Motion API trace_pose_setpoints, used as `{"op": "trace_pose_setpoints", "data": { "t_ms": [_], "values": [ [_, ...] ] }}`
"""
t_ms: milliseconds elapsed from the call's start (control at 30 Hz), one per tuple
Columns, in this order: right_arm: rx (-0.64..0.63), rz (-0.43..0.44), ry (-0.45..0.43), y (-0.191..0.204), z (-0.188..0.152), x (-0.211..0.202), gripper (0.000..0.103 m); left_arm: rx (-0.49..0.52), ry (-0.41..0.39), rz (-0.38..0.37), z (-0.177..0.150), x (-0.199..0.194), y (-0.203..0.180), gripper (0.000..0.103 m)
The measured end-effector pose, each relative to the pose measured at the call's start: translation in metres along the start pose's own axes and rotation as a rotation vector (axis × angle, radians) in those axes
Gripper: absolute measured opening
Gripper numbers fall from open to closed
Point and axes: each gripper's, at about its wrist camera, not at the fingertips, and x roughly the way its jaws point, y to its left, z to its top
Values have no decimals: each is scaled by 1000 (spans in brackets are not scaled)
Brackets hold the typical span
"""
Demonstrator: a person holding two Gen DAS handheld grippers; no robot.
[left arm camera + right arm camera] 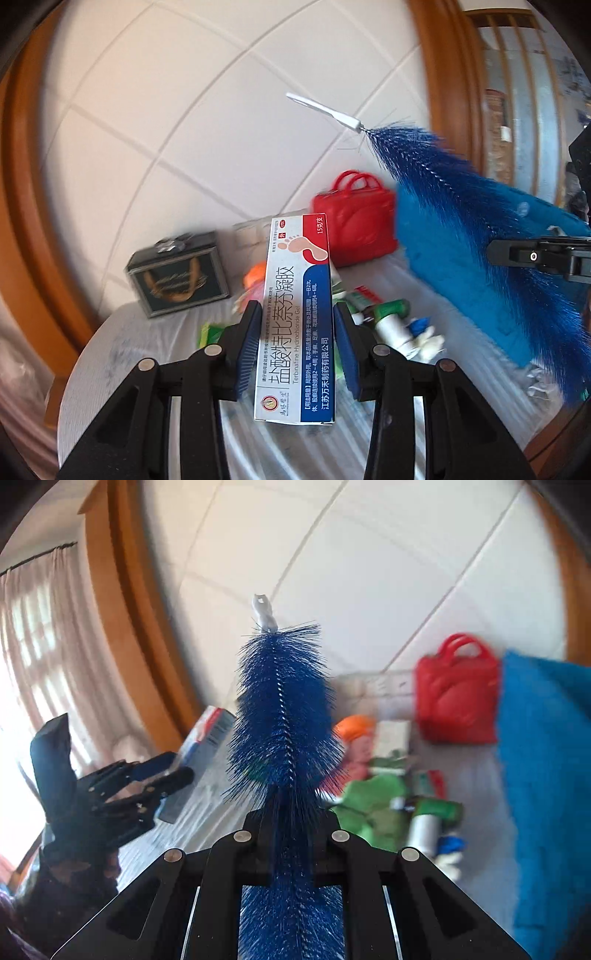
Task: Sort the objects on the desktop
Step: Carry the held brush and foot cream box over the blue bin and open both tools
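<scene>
My left gripper point(295, 336) is shut on a white, blue and red medicine box point(295, 317) and holds it upright above the table; the same gripper point(162, 775) and box point(207, 738) show at the left of the right wrist view. My right gripper point(291, 812) is shut on a blue bristle brush point(284, 716) with a white tip, which points away from me. The brush point(461, 192) crosses the right side of the left wrist view, with the right gripper's finger point(517, 254) on it.
On the grey striped table point(147, 350) lie a red toy handbag point(354, 218), a dark box point(177, 277), a blue towel point(461, 277), a white and green bottle point(391, 321), an orange and pink toy point(354, 738) and green packets point(369, 805). White tiled wall behind.
</scene>
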Motion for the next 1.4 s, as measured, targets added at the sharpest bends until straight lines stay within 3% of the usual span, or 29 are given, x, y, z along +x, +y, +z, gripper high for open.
{"op": "trace_pose_setpoints", "data": {
  "t_ms": [267, 400, 600, 867, 967, 1200, 1400],
  "values": [
    [40, -222, -124, -37, 6, -133, 11, 83, -130, -229, 61, -11, -103, 39],
    [67, -342, -158, -72, 18, -199, 11, 145, -163, -345, 98, -13, -175, 39],
    [104, -469, -159, -150, 42, -268, 12, 191, -191, -404, 136, -10, -273, 39],
    [129, -481, -85, -250, 53, -305, 13, 199, -139, -374, 167, 25, -404, 39],
    [147, -466, -50, -286, 59, -306, 13, 195, -103, -348, 171, 41, -432, 39],
    [202, -432, -6, -359, 63, -283, 13, 200, -37, -288, 175, 66, -461, 39],
    [212, -442, 12, -386, 66, -273, 18, 202, -32, -212, 180, 74, -466, 40]
  ]
}}
